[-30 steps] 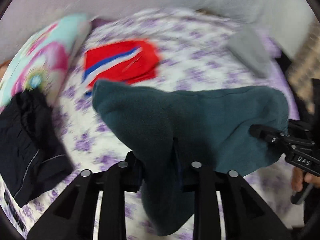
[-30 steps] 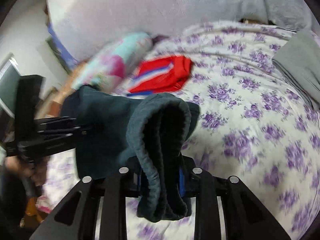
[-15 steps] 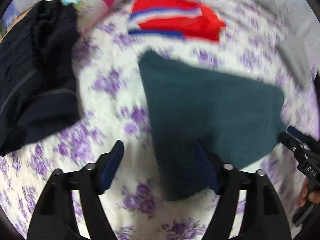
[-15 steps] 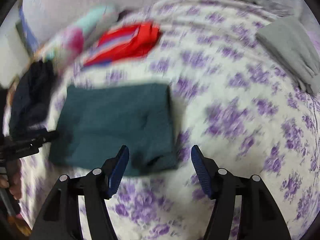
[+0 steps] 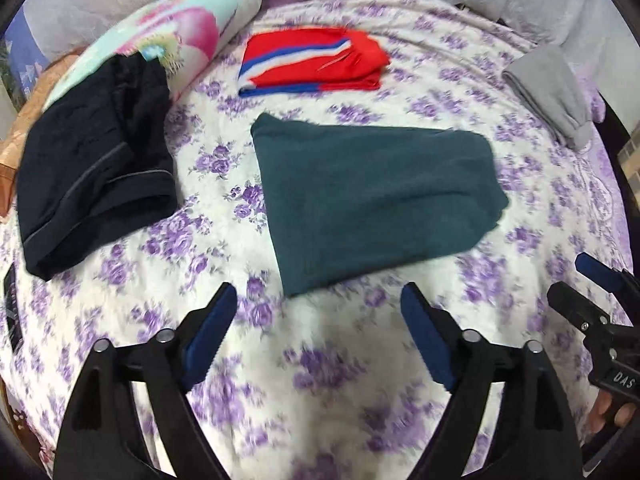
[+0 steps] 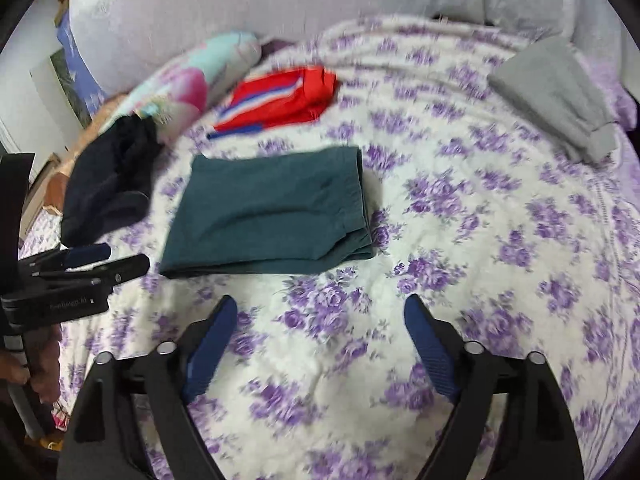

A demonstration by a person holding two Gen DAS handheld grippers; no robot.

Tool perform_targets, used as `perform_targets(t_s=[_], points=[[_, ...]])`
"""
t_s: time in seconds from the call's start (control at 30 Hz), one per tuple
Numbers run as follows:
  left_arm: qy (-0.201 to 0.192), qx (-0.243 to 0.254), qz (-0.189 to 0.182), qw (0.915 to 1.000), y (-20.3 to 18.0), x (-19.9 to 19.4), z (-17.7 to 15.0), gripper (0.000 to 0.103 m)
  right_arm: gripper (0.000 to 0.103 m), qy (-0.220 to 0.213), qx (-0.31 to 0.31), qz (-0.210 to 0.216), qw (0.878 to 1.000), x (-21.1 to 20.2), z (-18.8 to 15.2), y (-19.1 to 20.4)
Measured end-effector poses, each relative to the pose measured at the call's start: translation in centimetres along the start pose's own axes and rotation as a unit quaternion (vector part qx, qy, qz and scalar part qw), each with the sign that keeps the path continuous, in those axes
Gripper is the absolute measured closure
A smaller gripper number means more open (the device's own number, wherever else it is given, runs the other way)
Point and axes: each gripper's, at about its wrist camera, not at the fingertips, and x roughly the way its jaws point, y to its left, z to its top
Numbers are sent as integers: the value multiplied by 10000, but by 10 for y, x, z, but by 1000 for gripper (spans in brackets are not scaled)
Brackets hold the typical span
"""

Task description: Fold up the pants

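**Teal pants down, fold looked about done**

Teal pants (image 5: pixel 372 196) lay folded into a flat rectangle on the floral bed (image 5: pixel 320 380), just ahead of both grippers. Left gripper (image 5: pixel 318 336) and right gripper (image 6: pixel 320 340) had their fingers spread wide, holding nothing. Probably just needed a tidy-up or another garment picked next. No containers anywhere, only other clothes lying around.

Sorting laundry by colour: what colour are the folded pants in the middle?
Dark teal pants, clearest in the right wrist view.

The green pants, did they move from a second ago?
Yes. The green pants went down from the fingers onto the flowered bedsheet, and now lie flat in front of the red pants.
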Motion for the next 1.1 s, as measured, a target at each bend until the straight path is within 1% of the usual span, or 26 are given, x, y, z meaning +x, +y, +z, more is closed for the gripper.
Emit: perform_targets(t_s=[0.13, 0.17, 0.27, 0.43, 0.6, 0.8, 1.1], points=[[-144, 74, 29, 9999, -8, -27, -11, 15, 4, -146, 61, -125, 9998, -15, -2, 0], [-151, 102, 53, 9998, -10, -31, -14, 14, 4, -166, 100, -135, 9997, -16, -2, 0], [-162, 183, 120, 9996, -18, -41, -20, 13, 4, -274, 205, -149, 9993, -24, -3, -2], [-219, 271, 172, 9992, -26, -58, -33, 10, 4, -345, 189, -128, 9991, -34, -7, 1], [-200, 222, 181, 9994, -28, -68, -41, 5, 4, -368, 132, -42, 9992, -42, -13, 5], [-334, 194, 148, 9991, -28, -79, -46, 5, 4, -353, 73, 4, 9993, -46, -16, 10], [-407, 314, 209, 9985, -32, -85, -48, 5, 4, -318, 49, 25, 9995, -47, -18, 14]])
